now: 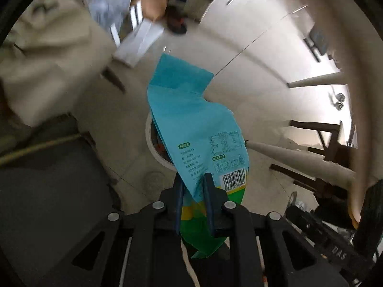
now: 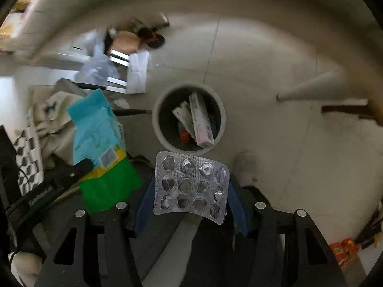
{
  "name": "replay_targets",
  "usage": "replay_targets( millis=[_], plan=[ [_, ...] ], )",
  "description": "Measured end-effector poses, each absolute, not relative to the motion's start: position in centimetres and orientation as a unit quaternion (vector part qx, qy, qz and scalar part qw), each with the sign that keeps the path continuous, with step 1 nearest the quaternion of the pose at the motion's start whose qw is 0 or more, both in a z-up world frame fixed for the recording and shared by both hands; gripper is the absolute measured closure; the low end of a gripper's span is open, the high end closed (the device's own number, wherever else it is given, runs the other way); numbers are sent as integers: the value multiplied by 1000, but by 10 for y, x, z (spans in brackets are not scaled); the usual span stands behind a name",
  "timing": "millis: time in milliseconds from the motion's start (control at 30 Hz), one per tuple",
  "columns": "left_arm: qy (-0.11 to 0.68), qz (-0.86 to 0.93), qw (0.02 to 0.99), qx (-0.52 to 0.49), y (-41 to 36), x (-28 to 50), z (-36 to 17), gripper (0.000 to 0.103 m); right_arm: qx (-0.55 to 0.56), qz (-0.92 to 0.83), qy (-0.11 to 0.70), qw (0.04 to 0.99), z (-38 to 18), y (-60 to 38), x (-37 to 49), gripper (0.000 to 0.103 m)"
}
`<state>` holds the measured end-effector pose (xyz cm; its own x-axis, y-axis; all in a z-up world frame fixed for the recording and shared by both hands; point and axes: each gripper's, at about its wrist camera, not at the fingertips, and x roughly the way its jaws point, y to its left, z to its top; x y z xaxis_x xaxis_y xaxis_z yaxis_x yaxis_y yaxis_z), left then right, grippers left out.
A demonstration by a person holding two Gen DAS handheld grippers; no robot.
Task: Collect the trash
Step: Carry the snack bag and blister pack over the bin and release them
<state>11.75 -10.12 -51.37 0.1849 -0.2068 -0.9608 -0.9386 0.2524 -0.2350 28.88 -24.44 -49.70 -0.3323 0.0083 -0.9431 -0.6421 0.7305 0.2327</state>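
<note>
You have trash in both hands and the bin [image 2: 189,117] on the floor already has boxes [image 2: 199,122] in it, so what is left is to drop these two in. Your left gripper [image 1: 194,186] pinches the blue bag [image 1: 189,119], and your right gripper [image 2: 191,189] squeezes the pill sheet [image 2: 190,184] by its edges. Only the right view shows inside the bin; in the left view the bag hides it.

Both our grippers pointed steeply down, each with a load.

Our left gripper [image 1: 193,186] had its fingers [image 1: 208,191] pinched nearly together on a thin packet [image 1: 191,129]; our right gripper [image 2: 191,189] held its blue fingers [image 2: 146,205] half spread, clamping a blister pack [image 2: 191,184] by its two side edges.
</note>
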Motion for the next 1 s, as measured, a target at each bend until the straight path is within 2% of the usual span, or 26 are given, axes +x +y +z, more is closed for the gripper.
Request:
replay_targets(
  millis=[233,300,367,400,433,500,633,700,833,1000],
  plan=[
    [579,303,510,-559,-77,132,-677,81,-209,288,767,535,-648,-223,300,43],
    [585,297,505,-560,-79,135,-699,79,-204,287,770,532,-685,-217,302,43],
    [587,297,501,-563,-77,134,-719,70,-198,287,774,528,-715,-210,302,41],
    [587,299,501,-561,-76,134,-725,52,-192,287,776,527,-725,-207,303,39],
    [586,301,502,-561,-76,132,-728,26,-187,291,778,524,-735,-204,303,38],
    [577,304,504,-566,-75,125,-727,8,-177,298,778,524,-748,-198,303,31],
    [579,323,502,-555,-77,107,-717,8,-158,313,781,517,-751,-188,302,23],
    [585,340,504,-537,-77,100,-705,8,-158,325,780,511,-745,-184,299,3],
    [603,380,506,-486,-81,92,-670,8,-185,341,765,514,-721,-180,290,2],
    [627,410,522,-408,-100,90,-602,8,-282,344,715,539,-665,-190,272,2]
  ],
)
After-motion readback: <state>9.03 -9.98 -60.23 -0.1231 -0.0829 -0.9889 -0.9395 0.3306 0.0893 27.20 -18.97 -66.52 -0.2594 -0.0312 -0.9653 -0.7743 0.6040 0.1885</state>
